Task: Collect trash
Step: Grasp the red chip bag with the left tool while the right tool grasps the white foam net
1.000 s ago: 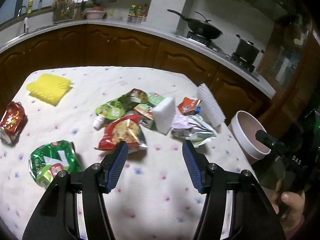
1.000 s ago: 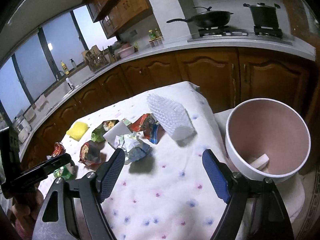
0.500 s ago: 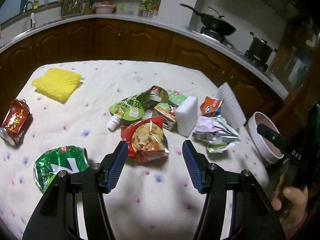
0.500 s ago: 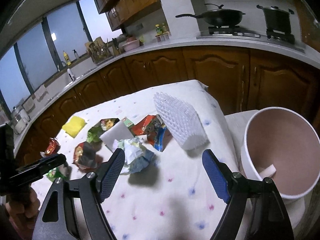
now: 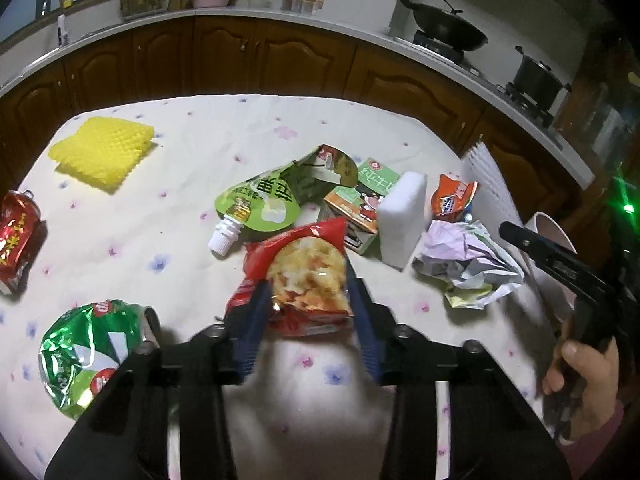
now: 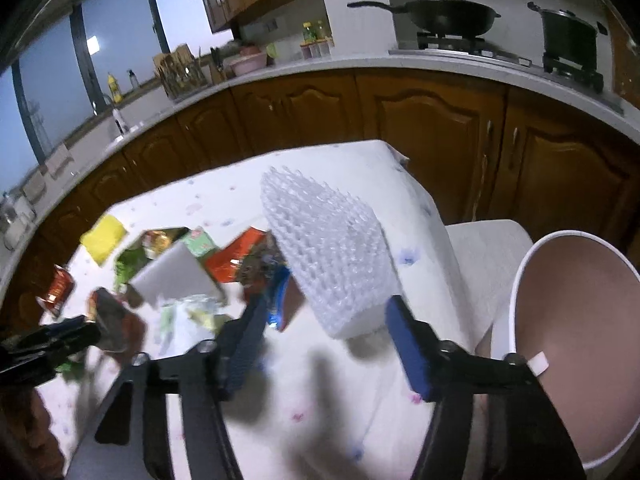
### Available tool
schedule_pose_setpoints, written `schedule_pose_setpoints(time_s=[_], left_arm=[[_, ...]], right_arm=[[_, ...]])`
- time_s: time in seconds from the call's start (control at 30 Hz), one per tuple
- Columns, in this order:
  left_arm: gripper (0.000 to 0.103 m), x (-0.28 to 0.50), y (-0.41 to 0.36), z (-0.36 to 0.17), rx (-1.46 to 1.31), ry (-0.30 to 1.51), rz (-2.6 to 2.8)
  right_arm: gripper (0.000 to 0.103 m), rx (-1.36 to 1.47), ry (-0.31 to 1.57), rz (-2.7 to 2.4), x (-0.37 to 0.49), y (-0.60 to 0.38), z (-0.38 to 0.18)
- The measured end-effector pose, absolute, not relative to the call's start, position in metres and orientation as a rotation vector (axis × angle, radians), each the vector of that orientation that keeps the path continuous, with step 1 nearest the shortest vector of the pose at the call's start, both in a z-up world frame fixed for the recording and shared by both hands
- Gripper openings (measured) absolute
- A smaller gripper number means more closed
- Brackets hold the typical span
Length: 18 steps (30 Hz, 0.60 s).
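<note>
Over the flowered tablecloth (image 5: 192, 240), the left gripper (image 5: 306, 300) is closing its blue pads on either side of a red snack bag (image 5: 304, 276) at lower centre of the left wrist view; the bag sits between the jaws and both pads look to be against its edges. Just above it lie a green spouted pouch (image 5: 260, 204), a small drink carton (image 5: 352, 216) and an upright white foam block (image 5: 402, 220), with crumpled paper (image 5: 468, 264) to the right. A yellow foam net (image 5: 102, 152) rests at upper left, a crushed red can (image 5: 16, 240) at the left edge, and a green wrapper (image 5: 86, 352) at lower left. In the right wrist view, the right gripper (image 6: 328, 332) is closing around the near end of a white foam mesh sleeve (image 6: 332, 256) at frame centre; the pads stand just off it, not yet touching. A pink-lined white bin (image 6: 576, 344) stands at the right edge, off the table.
</note>
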<state>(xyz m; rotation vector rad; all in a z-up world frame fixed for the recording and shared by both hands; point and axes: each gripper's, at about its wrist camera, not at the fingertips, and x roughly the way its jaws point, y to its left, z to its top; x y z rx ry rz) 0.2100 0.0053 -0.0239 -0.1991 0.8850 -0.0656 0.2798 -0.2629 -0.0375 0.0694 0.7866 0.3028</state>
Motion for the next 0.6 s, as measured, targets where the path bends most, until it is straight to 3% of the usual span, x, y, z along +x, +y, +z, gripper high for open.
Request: schedule_pose_setpoints(time_s=[0.03, 0.1, 0.6], left_arm=[[0.033, 0.210, 0.004, -0.023, -0.193, 0.882, -0.067], [0.031, 0.209, 0.003, -0.022, -0.186, 0.878, -0.076], [0.028, 0.186, 0.016, 0.010, -0.272, 0.789, -0.146]], right_arm=[[0.025, 0.064, 0.799, 0.293, 0.283, -0.263, -0.041], [0.012, 0.071, 0.805, 0.286, 0.284, -0.265, -0.045], [0.008, 0.109, 0.719, 0.340, 0.229, -0.276, -0.008]])
